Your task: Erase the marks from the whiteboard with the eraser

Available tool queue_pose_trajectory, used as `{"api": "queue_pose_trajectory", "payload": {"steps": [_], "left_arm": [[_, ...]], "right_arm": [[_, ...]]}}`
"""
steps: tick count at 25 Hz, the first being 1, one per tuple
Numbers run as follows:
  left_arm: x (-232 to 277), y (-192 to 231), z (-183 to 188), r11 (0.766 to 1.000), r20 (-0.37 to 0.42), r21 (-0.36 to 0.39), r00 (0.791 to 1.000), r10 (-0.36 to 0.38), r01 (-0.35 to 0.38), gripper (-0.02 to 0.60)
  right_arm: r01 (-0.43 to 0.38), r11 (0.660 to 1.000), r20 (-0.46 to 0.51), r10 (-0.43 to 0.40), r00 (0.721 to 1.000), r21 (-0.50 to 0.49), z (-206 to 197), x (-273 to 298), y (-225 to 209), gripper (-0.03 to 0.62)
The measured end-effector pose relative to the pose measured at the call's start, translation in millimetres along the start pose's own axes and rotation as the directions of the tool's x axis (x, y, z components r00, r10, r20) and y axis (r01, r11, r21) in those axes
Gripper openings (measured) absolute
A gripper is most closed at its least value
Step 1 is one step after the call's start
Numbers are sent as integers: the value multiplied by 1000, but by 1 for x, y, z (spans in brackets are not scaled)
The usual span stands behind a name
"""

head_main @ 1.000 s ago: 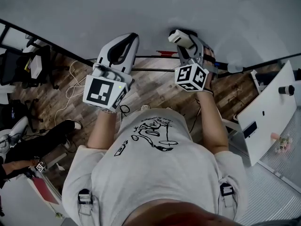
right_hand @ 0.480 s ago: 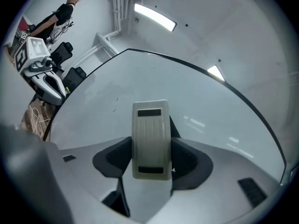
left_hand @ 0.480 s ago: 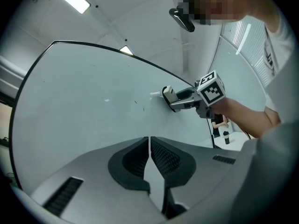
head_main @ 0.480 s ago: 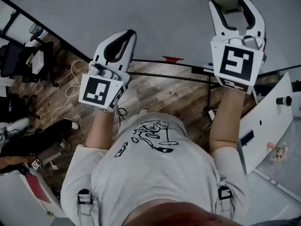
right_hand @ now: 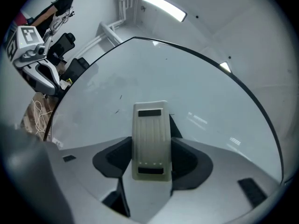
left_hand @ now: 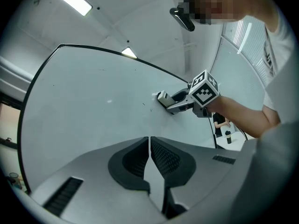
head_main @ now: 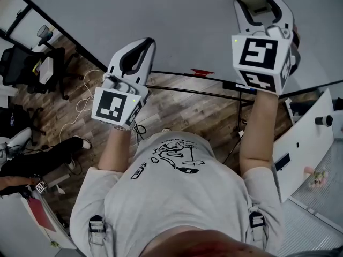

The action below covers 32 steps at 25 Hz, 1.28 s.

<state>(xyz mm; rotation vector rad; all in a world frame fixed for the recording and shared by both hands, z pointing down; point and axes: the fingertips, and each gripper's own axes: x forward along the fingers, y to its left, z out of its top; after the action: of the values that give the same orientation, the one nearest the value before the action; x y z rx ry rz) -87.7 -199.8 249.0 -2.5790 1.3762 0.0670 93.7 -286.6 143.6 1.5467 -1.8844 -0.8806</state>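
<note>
Left tool (left_hand: 149,146): jaws together, nothing in them, pointed at the large pale whiteboard with thin black frame (left_hand: 84,101), idle. A few short dark pen marks (right_hand: 117,111) lie on the board just left of the eraser, on the left tool's side. Right tool (right_hand: 151,144) is clamped on the off-white ribbed block eraser (right_hand: 150,122), long axis along the jaws, nose at the board. My read: the next wipe goes left.

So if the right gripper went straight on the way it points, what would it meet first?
The whiteboard. The eraser held in the right gripper jaws leads, and its far end looks at or almost on the board. The exact gap is unclear.
</note>
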Motion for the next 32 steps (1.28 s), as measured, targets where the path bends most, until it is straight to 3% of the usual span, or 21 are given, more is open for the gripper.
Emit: {"api": "queue_pose_trajectory", "payload": {"steps": [12, 22, 29, 32], "left_arm": [[-20, 13, -3, 1000, -5, 2, 1000, 12, -12, 31], [-38, 18, -6, 999, -10, -7, 999, 46, -46, 31], [-48, 14, -11, 998, -26, -18, 998, 52, -53, 31], [-46, 9, -13, 999, -32, -25, 999, 44, -45, 31]], "right_arm": [[-61, 993, -32, 59, 998, -101, 24, 15, 66, 258], [-188, 958, -45, 183, 982, -216, 35, 27, 150, 258], [-236, 959, 29, 244, 969, -158, 44, 13, 165, 258], [-199, 971, 85, 212, 974, -134, 49, -3, 154, 258]]}}
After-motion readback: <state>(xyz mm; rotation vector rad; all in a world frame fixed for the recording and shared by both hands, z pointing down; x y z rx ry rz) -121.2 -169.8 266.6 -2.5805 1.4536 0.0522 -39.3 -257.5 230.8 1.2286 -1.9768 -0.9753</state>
